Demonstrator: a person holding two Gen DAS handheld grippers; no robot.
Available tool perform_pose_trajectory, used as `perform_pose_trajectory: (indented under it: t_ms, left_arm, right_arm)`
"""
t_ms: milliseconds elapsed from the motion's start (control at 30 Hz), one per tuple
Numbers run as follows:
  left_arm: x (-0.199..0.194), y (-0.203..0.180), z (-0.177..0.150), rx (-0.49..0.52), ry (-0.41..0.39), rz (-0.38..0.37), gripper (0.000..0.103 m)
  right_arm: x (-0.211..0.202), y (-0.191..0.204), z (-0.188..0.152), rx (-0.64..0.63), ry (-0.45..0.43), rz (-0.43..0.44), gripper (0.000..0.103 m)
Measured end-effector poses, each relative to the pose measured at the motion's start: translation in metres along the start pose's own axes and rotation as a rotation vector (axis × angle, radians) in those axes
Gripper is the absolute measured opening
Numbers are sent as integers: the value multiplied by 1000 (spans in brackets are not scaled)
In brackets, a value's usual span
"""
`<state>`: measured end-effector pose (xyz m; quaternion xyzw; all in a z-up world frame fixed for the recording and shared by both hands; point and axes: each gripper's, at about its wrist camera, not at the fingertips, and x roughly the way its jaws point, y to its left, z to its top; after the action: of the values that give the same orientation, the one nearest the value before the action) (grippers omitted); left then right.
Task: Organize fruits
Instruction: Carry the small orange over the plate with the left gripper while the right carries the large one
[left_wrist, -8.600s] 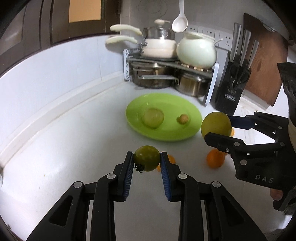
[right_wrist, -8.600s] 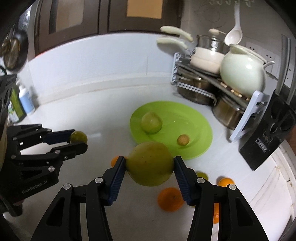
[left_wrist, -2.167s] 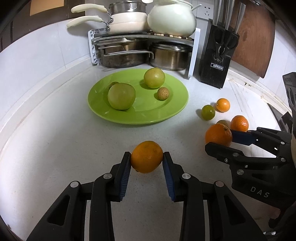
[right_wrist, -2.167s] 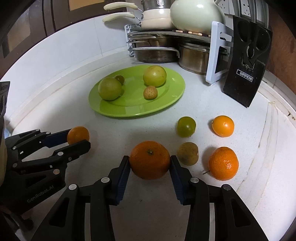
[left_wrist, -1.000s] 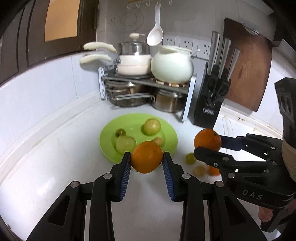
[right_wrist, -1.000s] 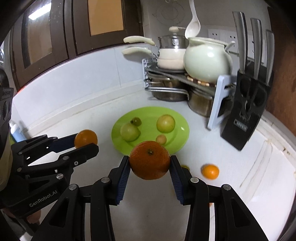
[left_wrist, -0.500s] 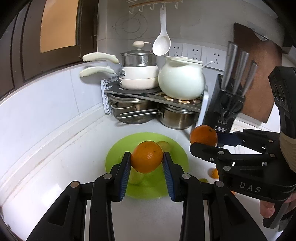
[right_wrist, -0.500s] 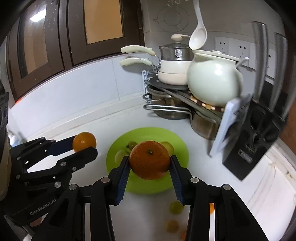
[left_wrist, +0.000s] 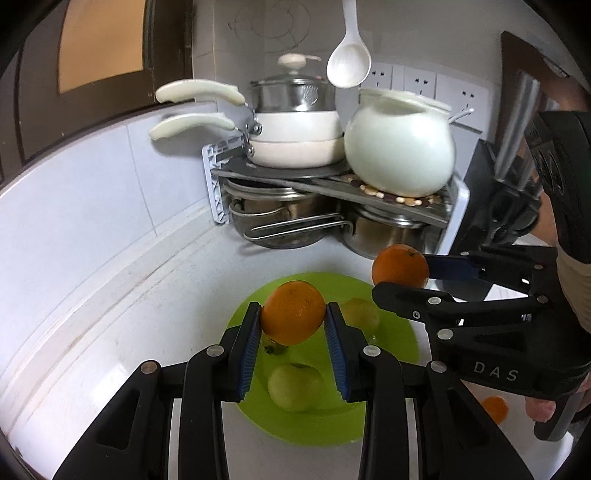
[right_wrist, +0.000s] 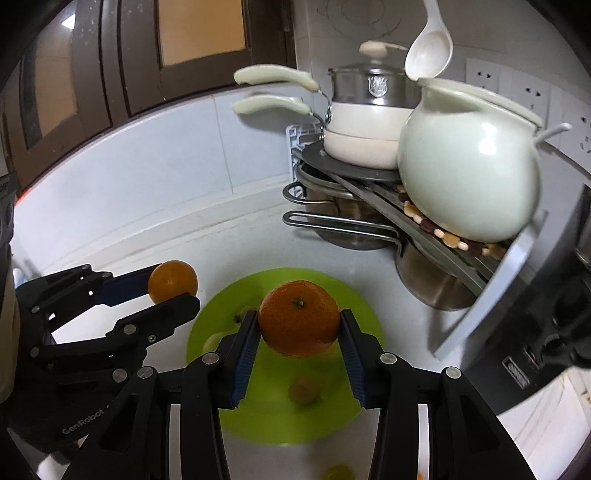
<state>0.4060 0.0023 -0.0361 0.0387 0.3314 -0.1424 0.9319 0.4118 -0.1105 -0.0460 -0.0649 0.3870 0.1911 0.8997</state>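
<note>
My left gripper (left_wrist: 293, 323) is shut on an orange (left_wrist: 293, 312) and holds it in the air above the green plate (left_wrist: 400, 343). My right gripper (right_wrist: 298, 325) is shut on a larger orange (right_wrist: 298, 323), also above the green plate (right_wrist: 332, 402). Each gripper shows in the other's view: the right one (left_wrist: 400, 275) at the right, the left one (right_wrist: 173, 282) at the left. On the plate lie a green apple (left_wrist: 295, 386), a yellow-green fruit (left_wrist: 360, 314), a small dark green fruit (left_wrist: 271, 347) and a small brown fruit (right_wrist: 303, 391).
A pot rack (left_wrist: 332, 206) with pans and a white pot (left_wrist: 399, 147) stands in the corner behind the plate. A knife block (left_wrist: 498, 206) stands at the right. A loose orange (left_wrist: 493, 408) and a small green fruit (right_wrist: 338, 472) lie on the white counter.
Both grippers have moved forward over the plate with their oranges still held; the plate and the pot rack now look closer and lower in view.
</note>
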Motion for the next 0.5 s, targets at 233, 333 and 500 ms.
perform_pose_trajectory:
  t_ms: [233, 333, 500]
  left_arm:
    - [38, 15, 5, -21, 71, -18, 34]
    - [55, 20, 6, -24, 103, -24, 34]
    - [77, 27, 6, -14, 156, -30, 34]
  right_arm:
    - [36, 0, 11, -18, 59, -6, 44]
    - [53, 0, 13, -18, 93, -5, 44]
    - [79, -4, 15, -11, 144, -11, 44]
